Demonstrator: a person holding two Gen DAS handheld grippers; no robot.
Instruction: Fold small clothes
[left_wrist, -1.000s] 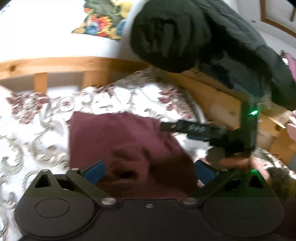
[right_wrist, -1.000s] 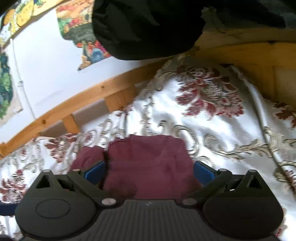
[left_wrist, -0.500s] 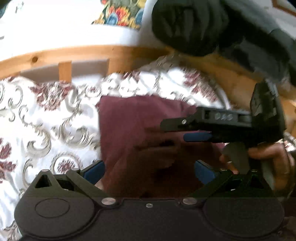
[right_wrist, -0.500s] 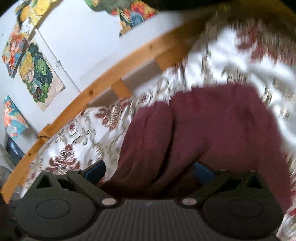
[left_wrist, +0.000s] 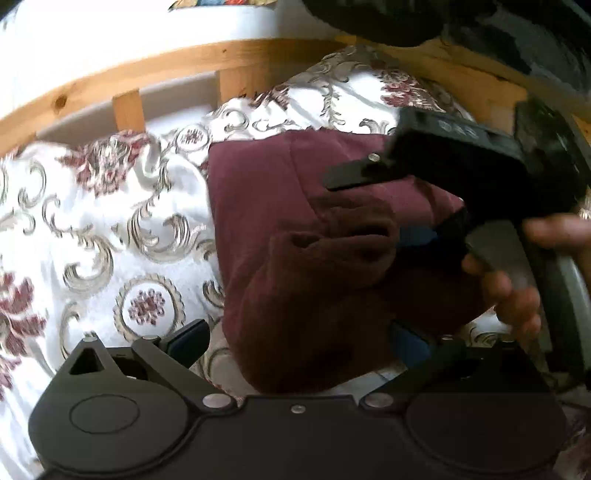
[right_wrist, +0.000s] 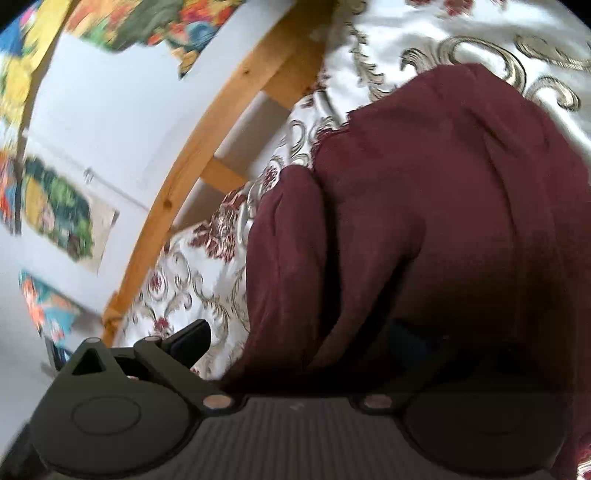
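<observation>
A maroon garment (left_wrist: 280, 206) lies partly folded on the floral bedspread (left_wrist: 110, 229). My left gripper (left_wrist: 299, 343) hovers open over its near edge, with the cloth between the two blue-padded fingers but not pinched. In the left wrist view my right gripper (left_wrist: 369, 210) comes in from the right, held by a hand (left_wrist: 517, 291), its jaws spread around a raised bunch of the fabric. In the right wrist view the garment (right_wrist: 424, 221) fills the frame and drapes over the right finger. The left fingertip (right_wrist: 195, 338) is bare; the right gripper (right_wrist: 299, 343) is open.
A wooden bed rail (left_wrist: 184, 70) runs along the far side of the bedspread, with a white wall behind it. Colourful posters (right_wrist: 55, 214) hang on that wall. A person's dark sleeve (left_wrist: 424, 18) hangs over the top right.
The right gripper has rolled and pushed deeper under the maroon garment, raising a fold that now covers its right finger. The left gripper has drawn back towards the garment's near edge.
</observation>
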